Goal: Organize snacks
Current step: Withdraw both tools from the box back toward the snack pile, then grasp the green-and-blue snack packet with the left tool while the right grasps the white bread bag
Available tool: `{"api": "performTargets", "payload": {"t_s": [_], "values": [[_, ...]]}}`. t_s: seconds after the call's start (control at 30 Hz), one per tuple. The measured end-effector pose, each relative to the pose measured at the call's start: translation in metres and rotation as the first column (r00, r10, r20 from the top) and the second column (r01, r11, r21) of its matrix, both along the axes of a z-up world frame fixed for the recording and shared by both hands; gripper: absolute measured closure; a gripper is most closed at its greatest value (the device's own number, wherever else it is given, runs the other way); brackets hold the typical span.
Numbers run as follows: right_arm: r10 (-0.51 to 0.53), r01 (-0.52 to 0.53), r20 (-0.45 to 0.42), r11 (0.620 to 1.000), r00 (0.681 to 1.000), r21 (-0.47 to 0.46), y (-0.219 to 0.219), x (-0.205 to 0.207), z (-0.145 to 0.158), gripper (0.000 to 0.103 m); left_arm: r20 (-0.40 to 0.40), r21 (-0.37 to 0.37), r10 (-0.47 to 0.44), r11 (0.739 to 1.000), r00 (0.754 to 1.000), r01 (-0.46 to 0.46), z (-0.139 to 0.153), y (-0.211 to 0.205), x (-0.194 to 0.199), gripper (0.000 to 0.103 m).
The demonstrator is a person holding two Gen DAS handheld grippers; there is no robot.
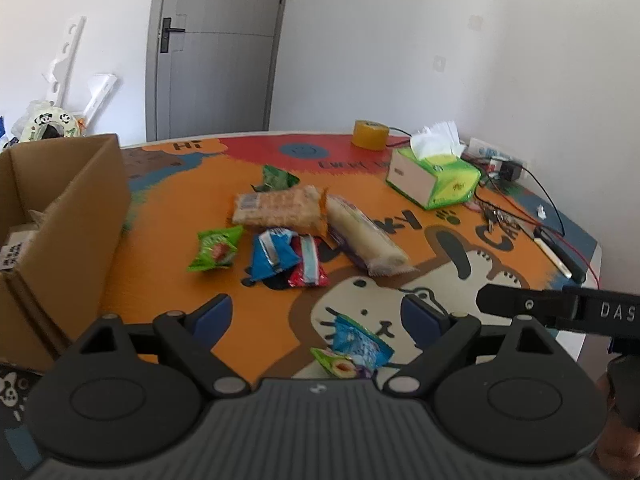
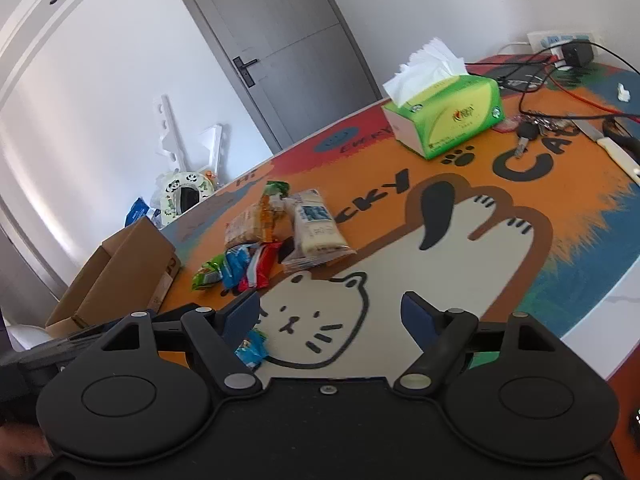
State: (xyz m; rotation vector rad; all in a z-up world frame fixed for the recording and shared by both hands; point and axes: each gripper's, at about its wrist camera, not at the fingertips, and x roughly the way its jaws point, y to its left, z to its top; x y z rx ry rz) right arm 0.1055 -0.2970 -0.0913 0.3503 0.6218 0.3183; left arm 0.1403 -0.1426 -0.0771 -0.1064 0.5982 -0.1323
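Grippers both stand released, nothing between their pads. Left gripper [image 1: 318,312] hovers over the mat with a small blue packet [image 1: 358,346] just below its gap, a green one [image 1: 334,364] touching it. Right gripper [image 2: 330,312] hangs beside it, that same blue packet by its left finger [image 2: 240,314]. This looks like the reach for a first pick; next the left should sink and close on the packet. Main pile [image 1: 296,232] lies farther out, carton [image 1: 64,208] to the left.
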Motion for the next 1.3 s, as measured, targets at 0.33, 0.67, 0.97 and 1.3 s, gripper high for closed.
{"api": "performTargets", "payload": {"t_s": [0.33,0.67,0.97,1.3], "values": [[0.002,-0.002,-0.019,1.000,1.000,0.017,-0.003,0.005,-0.011,0.025,-0.052,0.024,-0.038,0.999,0.998,0.039,-0.024,-0.013,0.010,0.031],[0.018,-0.018,-0.039,1.000,0.999,0.011,0.006,0.016,-0.019,0.025,-0.059,0.002,-0.064,0.998,0.996,0.065,-0.031,-0.011,0.013,0.067],[0.038,-0.038,-0.019,0.999,0.999,0.004,0.019,0.037,-0.013,0.025,-0.028,-0.019,-0.025,1.000,0.999,0.024,-0.021,0.007,0.022,0.070],[0.055,-0.055,-0.010,0.998,0.998,0.005,0.036,0.071,-0.010,0.025,-0.005,-0.029,0.041,0.999,0.999,-0.041,-0.013,0.029,0.037,0.070]]}}
